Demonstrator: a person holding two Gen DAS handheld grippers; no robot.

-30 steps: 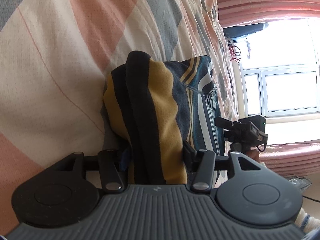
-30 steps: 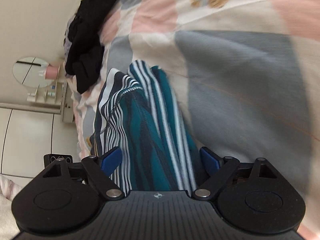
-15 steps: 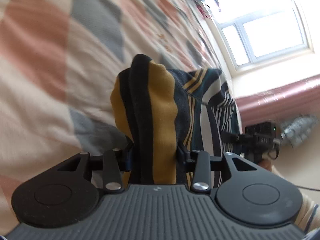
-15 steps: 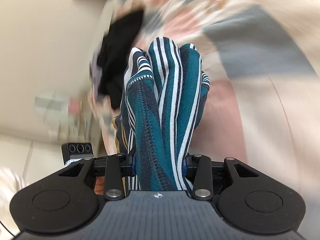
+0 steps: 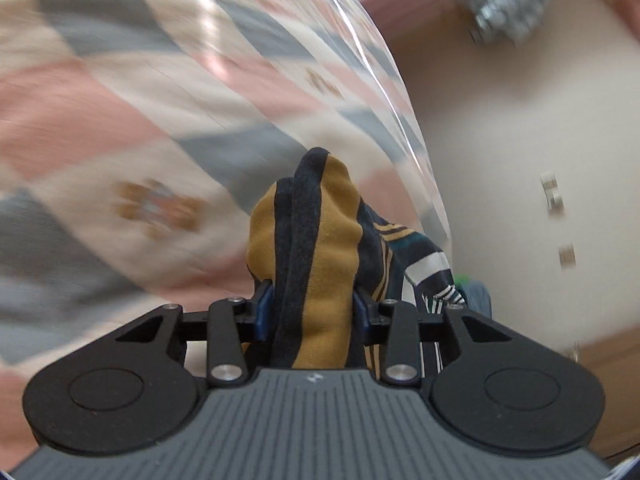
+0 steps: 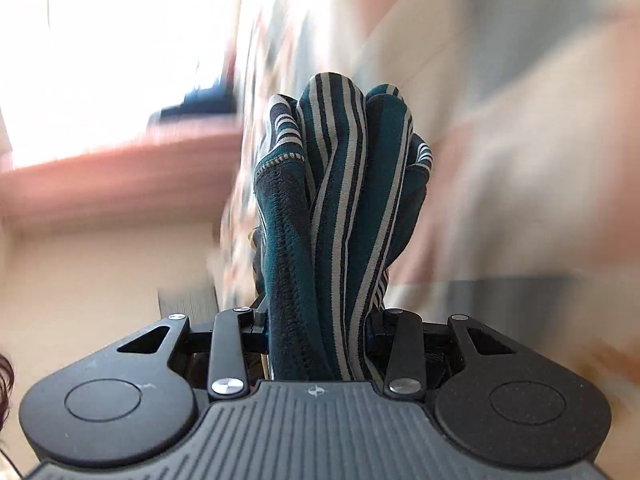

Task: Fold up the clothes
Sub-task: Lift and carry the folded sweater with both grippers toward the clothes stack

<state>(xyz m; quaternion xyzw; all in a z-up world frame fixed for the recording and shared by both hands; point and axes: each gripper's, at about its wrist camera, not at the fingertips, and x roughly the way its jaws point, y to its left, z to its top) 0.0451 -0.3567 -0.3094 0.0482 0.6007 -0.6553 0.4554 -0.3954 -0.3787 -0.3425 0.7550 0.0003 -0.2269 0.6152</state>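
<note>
The garment [image 5: 320,264] bunched between the left gripper's [image 5: 312,312] blue pads [image 5: 264,312] is mustard yellow with broad dark navy bands; beside that part run thin mustard stripes, teal and white. In the right gripper [image 6: 316,328] the same garment [image 6: 340,208] is teal with narrow grey-white and dark stripes. Both grippers are black with ribbed grey bodies. The bedspread [image 5: 120,100] is a check of pink, grey and cream with small brown motifs, blurred. The wall [image 5: 520,140] is cream; the curtain [image 6: 120,176] pink.
</note>
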